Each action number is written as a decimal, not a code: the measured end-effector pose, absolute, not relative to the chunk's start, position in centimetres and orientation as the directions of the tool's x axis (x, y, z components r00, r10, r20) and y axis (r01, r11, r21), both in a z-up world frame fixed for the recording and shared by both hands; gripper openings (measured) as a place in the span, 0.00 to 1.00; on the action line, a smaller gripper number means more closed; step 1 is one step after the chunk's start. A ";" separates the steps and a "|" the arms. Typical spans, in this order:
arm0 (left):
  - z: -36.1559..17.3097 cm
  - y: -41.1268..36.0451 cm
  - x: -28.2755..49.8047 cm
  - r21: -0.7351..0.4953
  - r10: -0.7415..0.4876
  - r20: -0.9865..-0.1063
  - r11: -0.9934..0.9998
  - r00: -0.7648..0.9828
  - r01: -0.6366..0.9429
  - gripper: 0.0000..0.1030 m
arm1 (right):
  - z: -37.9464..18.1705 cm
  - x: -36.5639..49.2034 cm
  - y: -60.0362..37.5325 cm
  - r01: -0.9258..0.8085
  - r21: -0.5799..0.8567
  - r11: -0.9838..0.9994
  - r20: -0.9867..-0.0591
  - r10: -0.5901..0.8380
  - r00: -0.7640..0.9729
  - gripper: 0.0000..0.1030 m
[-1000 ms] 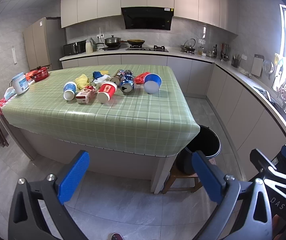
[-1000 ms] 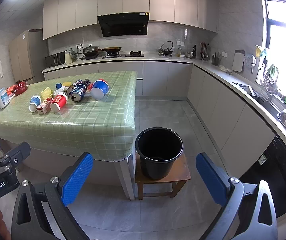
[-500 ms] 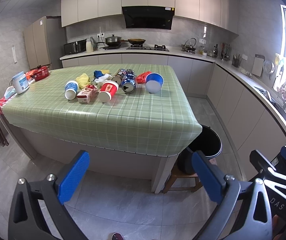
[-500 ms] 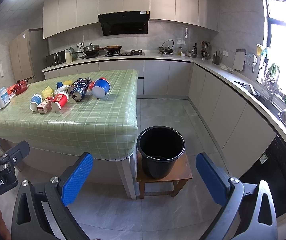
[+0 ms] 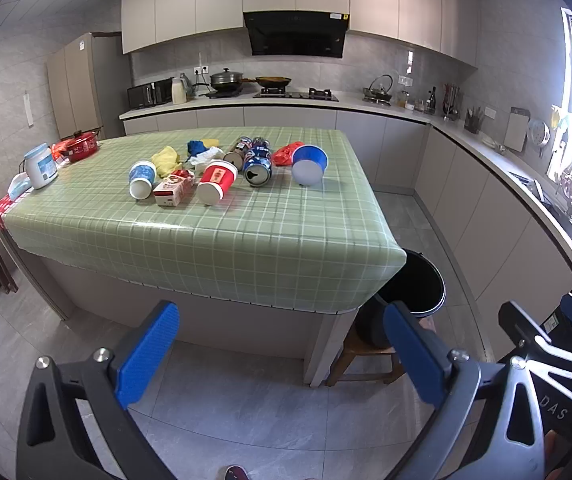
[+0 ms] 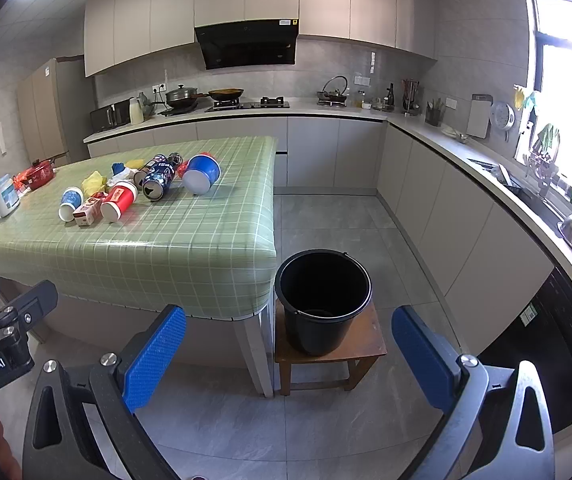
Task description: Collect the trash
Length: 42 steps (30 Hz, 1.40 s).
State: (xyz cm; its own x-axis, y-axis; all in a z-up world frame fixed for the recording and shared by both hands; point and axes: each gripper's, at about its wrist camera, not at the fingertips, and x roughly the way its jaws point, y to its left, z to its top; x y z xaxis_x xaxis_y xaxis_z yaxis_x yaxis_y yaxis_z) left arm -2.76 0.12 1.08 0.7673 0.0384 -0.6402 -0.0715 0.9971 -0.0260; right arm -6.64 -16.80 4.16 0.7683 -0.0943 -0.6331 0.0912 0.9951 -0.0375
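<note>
While both claws hang over the floor on the near side of the kitchen, the left claw (image 5: pixel 280 350) and the right claw (image 6: pixel 287 354) each have their blue pads spread wide and hold nothing. On the green checked counter (image 6: pixel 158 256) the trash lies in a loose cluster toward the far left: a blue-and-white cup (image 5: pixel 141 179) on its side, a small carton (image 5: pixel 174 189), a red cup (image 5: pixel 217 182), 2 drink cans (image 5: pixel 252 158) and a blue cup (image 5: pixel 309 165), all tipped over, mouths facing near. Yellow and white crumpled wrappers (image 5: pixel 184 156) sit behind them. Right of the counter's near corner, a black bucket (image 6: pixel 323 300) stands upright on a low wooden stool (image 6: pixel 371 344); its dark inside shows no trash.
</note>
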 end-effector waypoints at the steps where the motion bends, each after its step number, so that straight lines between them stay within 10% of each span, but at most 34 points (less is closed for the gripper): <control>1: 1.1 0.3 -2.7 -0.026 0.039 -0.642 0.997 0.766 -0.072 1.00 | 4.1 -6.6 -16.8 0.091 -0.037 0.995 -0.633 -0.094 0.769 1.00; 42: 0.2 10.7 2.6 -0.037 0.087 -0.677 0.988 0.731 -0.152 1.00 | 3.0 0.3 -8.3 0.044 0.011 0.999 -0.654 -0.026 0.756 1.00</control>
